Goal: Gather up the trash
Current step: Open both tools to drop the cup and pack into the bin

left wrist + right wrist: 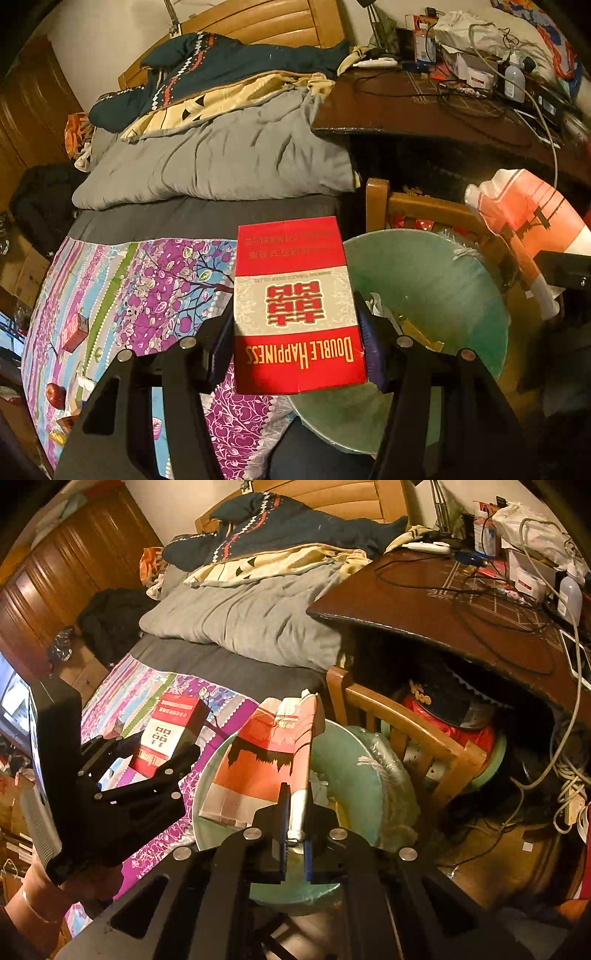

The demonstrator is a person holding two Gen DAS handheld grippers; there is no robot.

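My left gripper [295, 332] is shut on a red and white Double Happiness cigarette carton [295, 302] and holds it over the bed edge, beside the green trash bin [461, 266]. It also shows in the right wrist view [166, 734]. My right gripper [295, 834] is shut on an orange and white paper bag [266, 760], held above the bin [347, 768]. The bag shows in the left wrist view [528, 221] at the right. Crumpled paper [380, 302] lies in the bin.
The bed [147, 280] has a purple floral sheet with a small red box [74, 332], an apple [55, 395] and other small items. A wooden chair [406, 731] stands behind the bin. A cluttered dark desk [443, 602] with cables is at the right.
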